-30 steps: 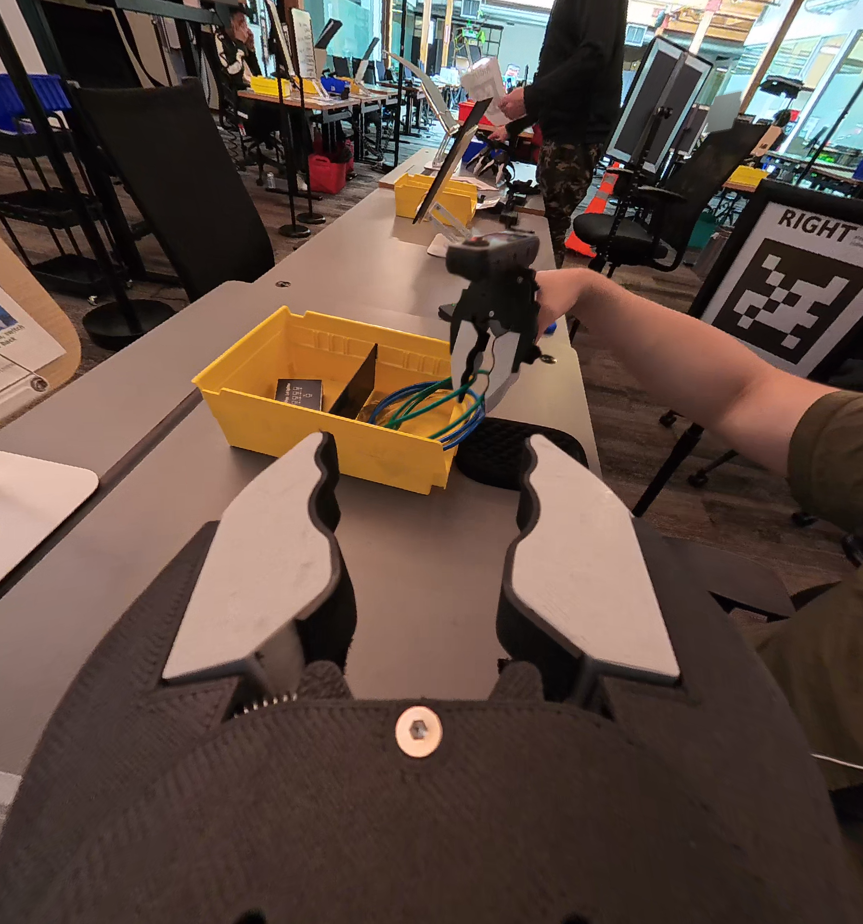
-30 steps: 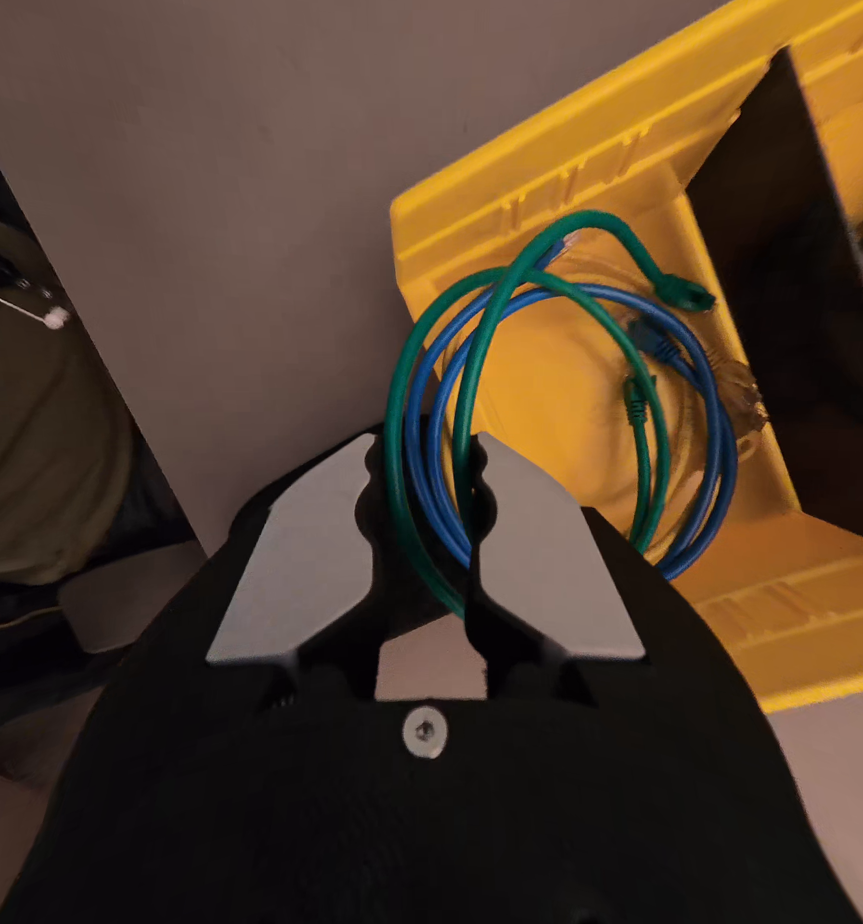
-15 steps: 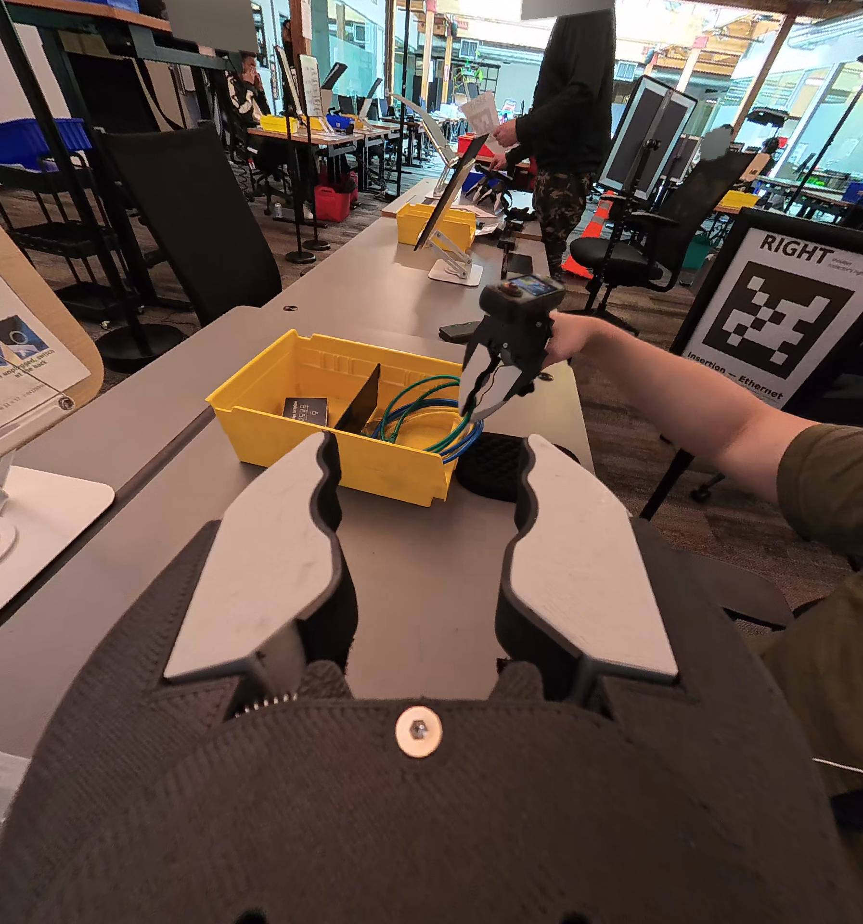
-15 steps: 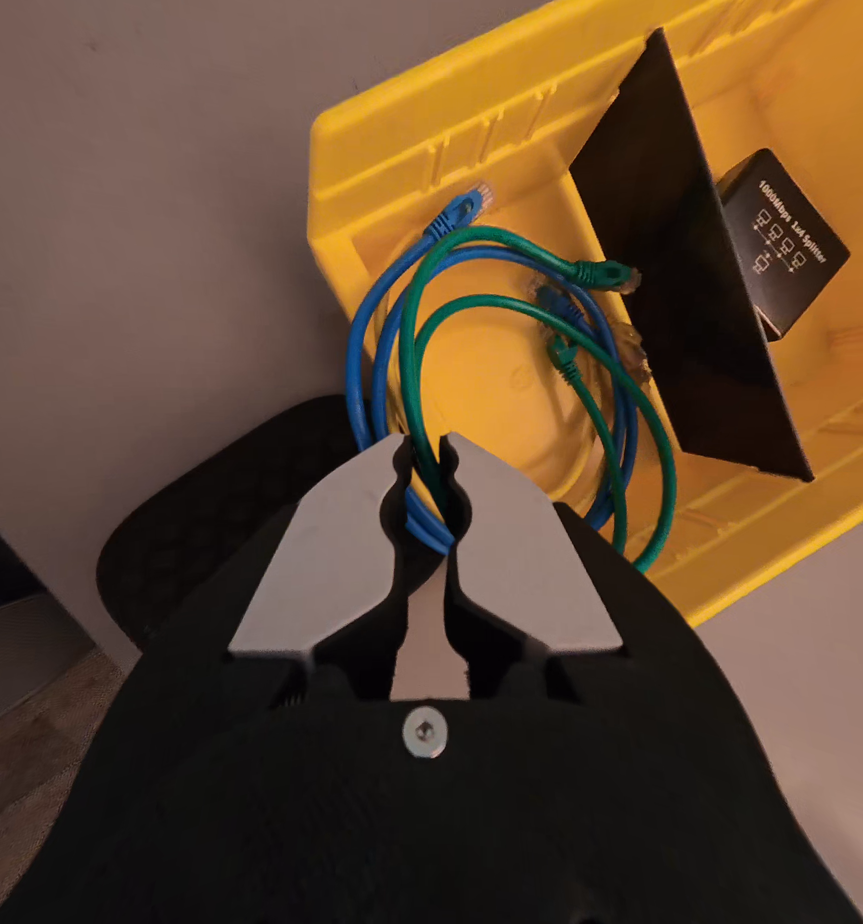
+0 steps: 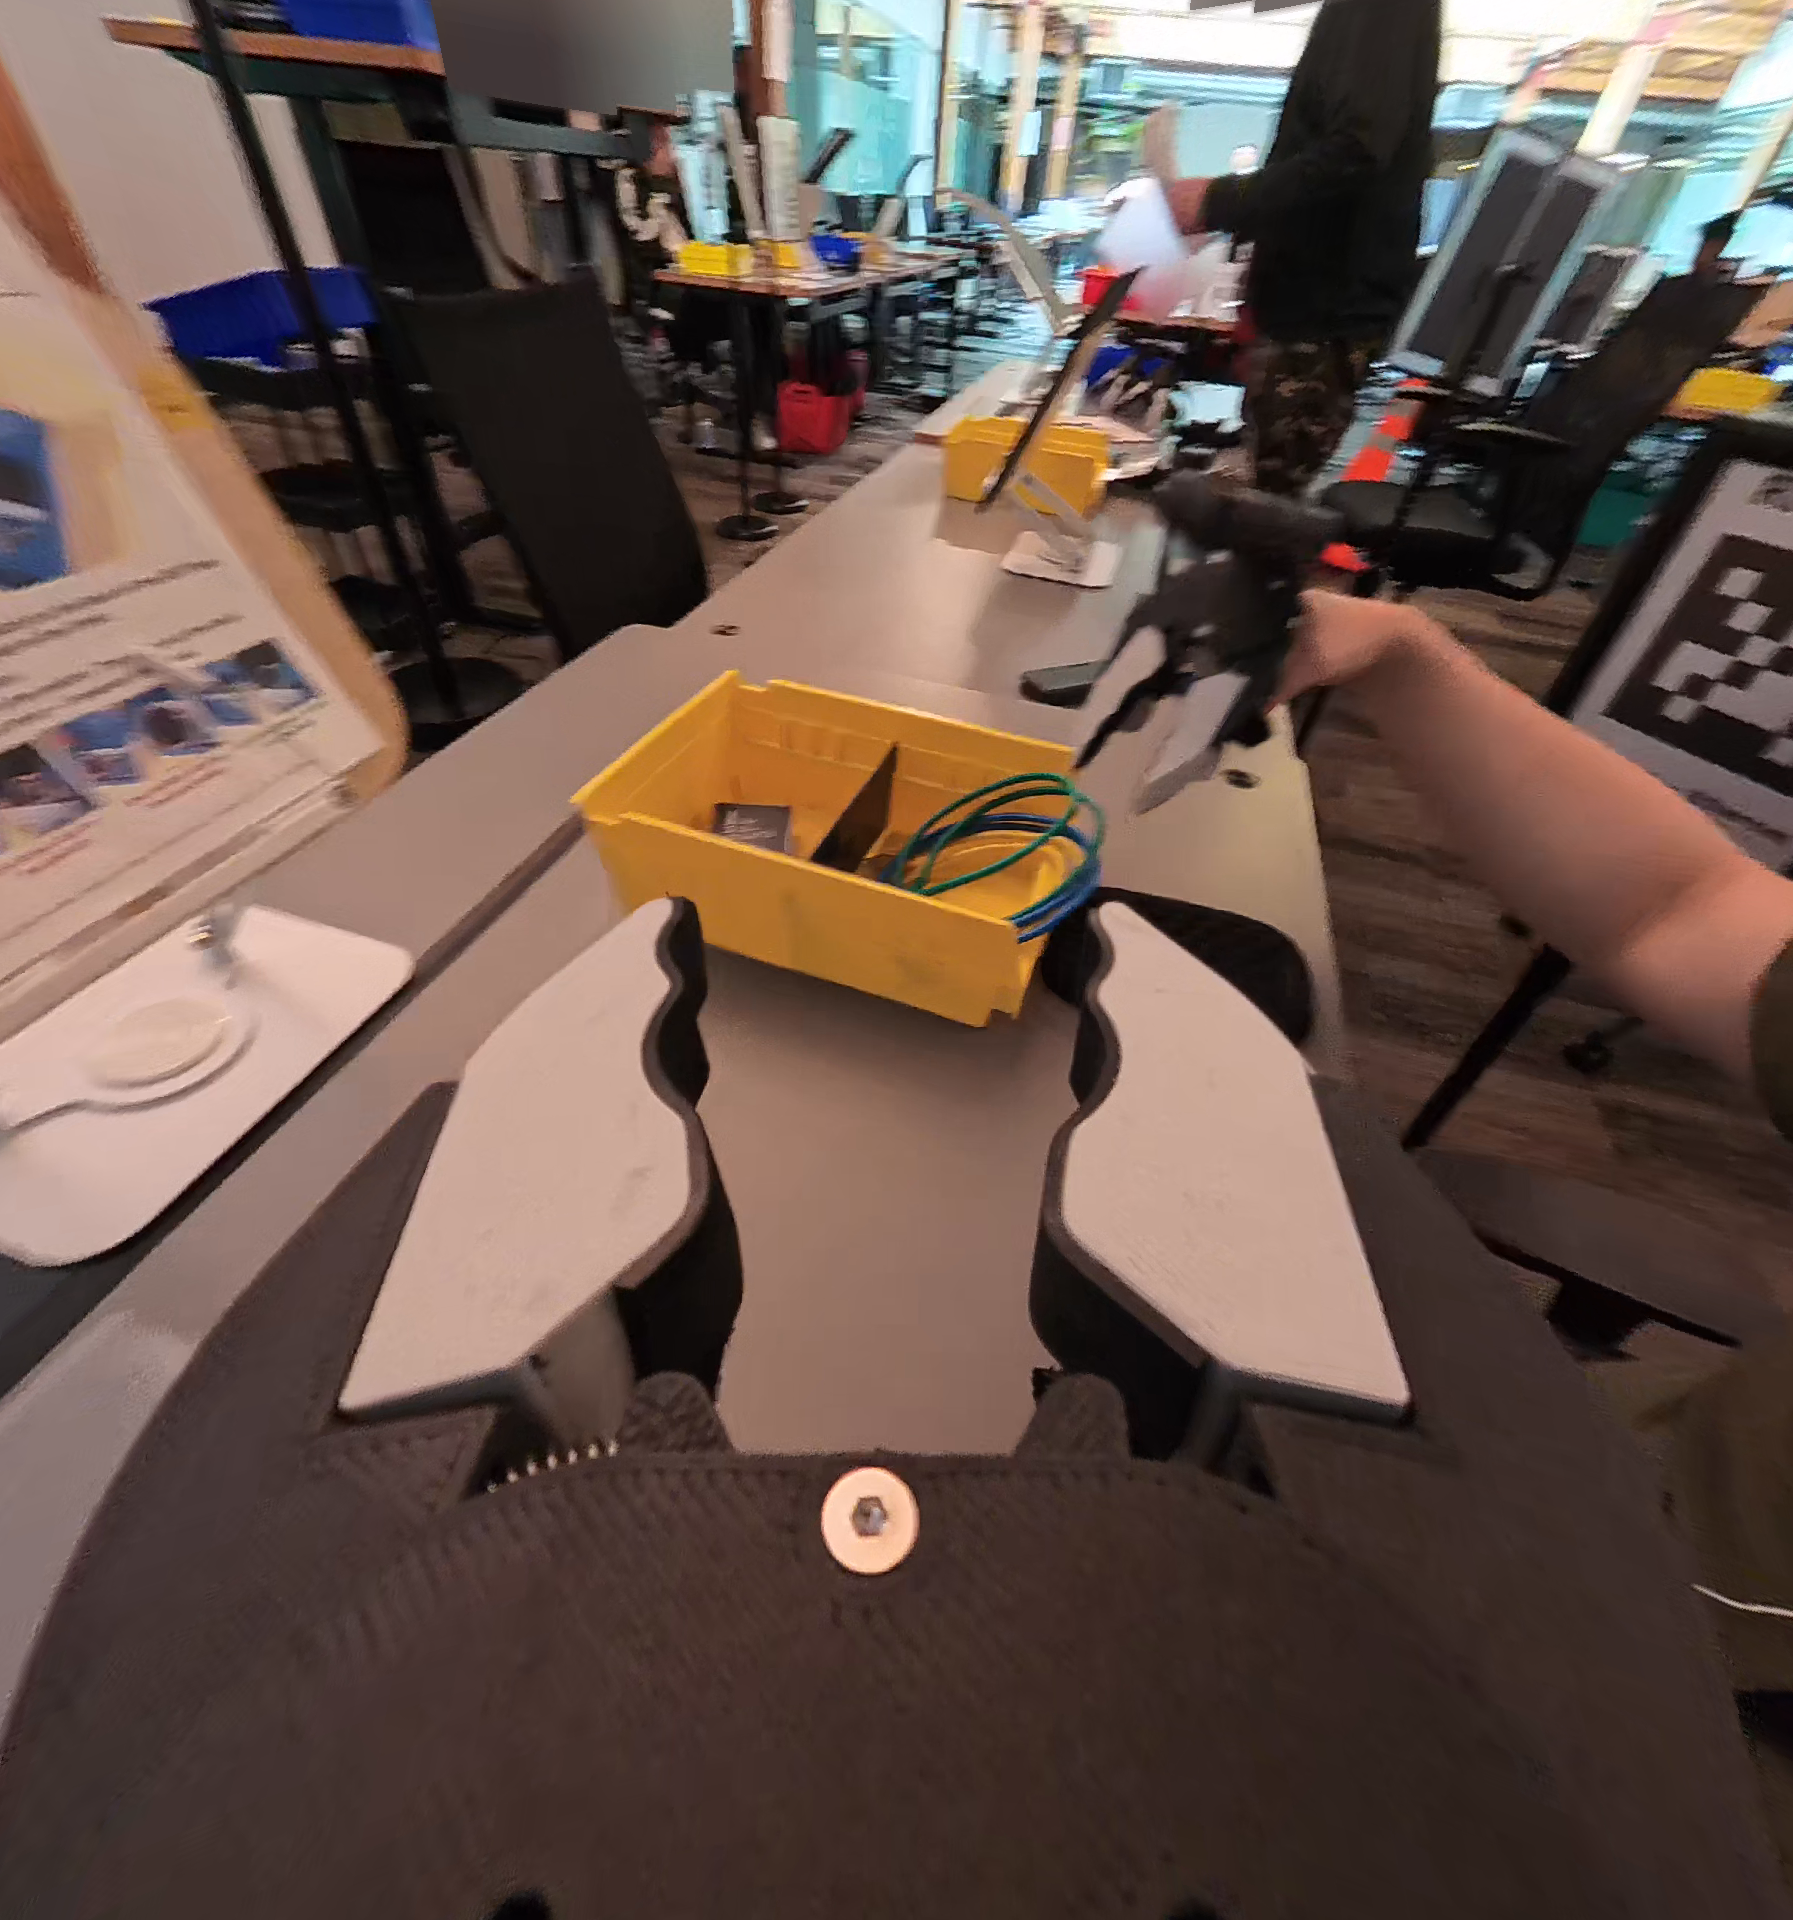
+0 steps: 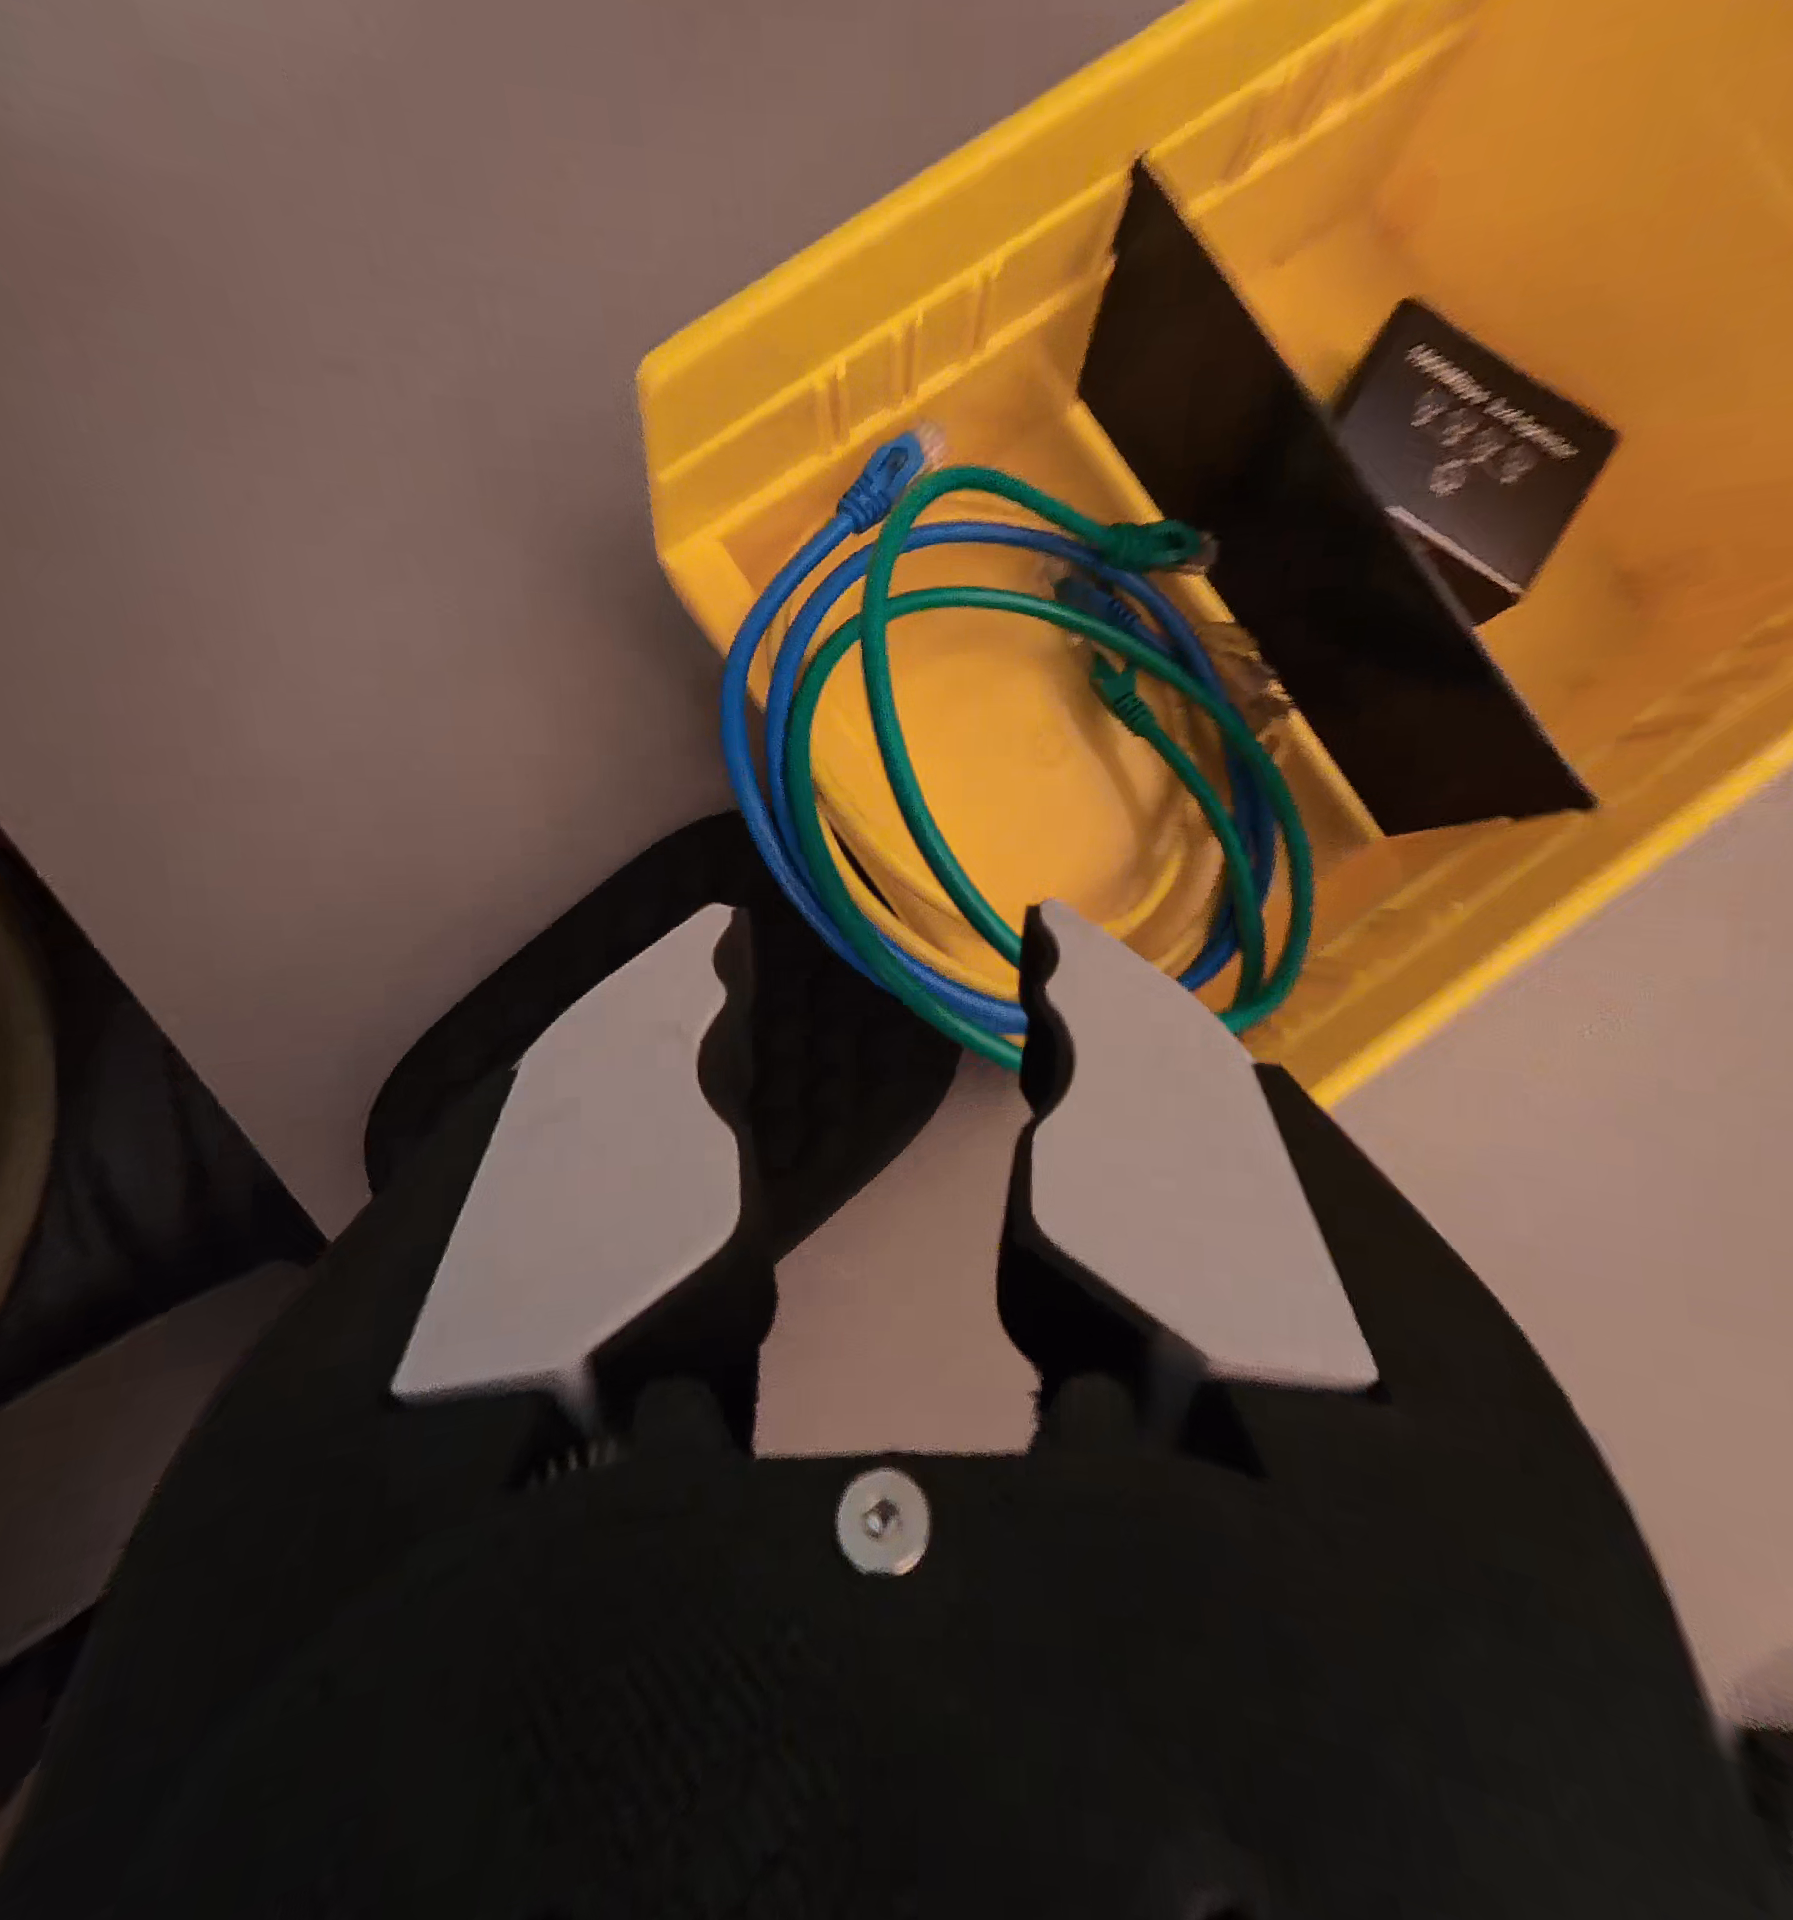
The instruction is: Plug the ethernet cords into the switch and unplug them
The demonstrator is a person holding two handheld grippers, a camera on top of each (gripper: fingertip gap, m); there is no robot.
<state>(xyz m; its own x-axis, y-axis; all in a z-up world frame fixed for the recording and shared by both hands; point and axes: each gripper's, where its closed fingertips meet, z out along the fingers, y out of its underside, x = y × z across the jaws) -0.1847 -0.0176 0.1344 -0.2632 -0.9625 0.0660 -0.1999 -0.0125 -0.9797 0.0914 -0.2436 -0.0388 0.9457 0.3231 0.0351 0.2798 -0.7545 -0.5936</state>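
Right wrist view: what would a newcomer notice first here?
The yellow bin on the grey table stands out, with a black divider across it. Blue and green cords coil in the near compartment and spill over its rim, while a small black box sits beyond the divider. The right tool hangs open above them.

Cord loops (image 6: 975, 987): lower arcs passing out of sight behind a tong finger (image 6: 1162, 1122).
Switch (image 6: 1474, 457): blurring, near edge hiding behind black divider (image 6: 1318, 613).
Yellow bin (image 6: 871, 384): running off frame.
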